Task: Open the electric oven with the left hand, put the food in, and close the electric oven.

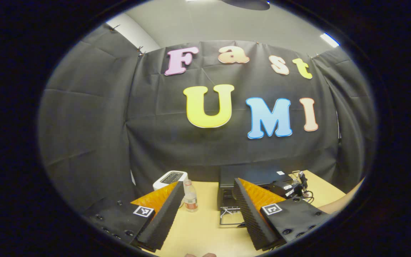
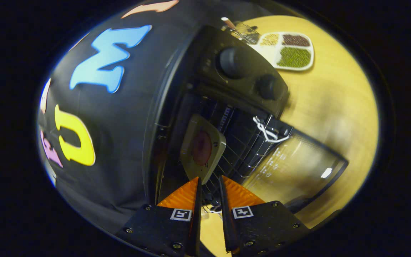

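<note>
The black electric oven stands with its glass door folded down onto the table. Inside, a beige plate with a reddish piece of food rests on the wire rack. My right gripper is just in front of the plate's near corner, its fingers a narrow gap apart with nothing between them. In the left gripper view the oven and its lowered door lie ahead. My left gripper hangs wide open above the table, holding nothing.
A white compartment tray of beans and grains sits beyond the oven. A small clear bottle and a white toaster stand left of the oven. A white cord hangs at the door's top edge. A forearm reaches in from the right.
</note>
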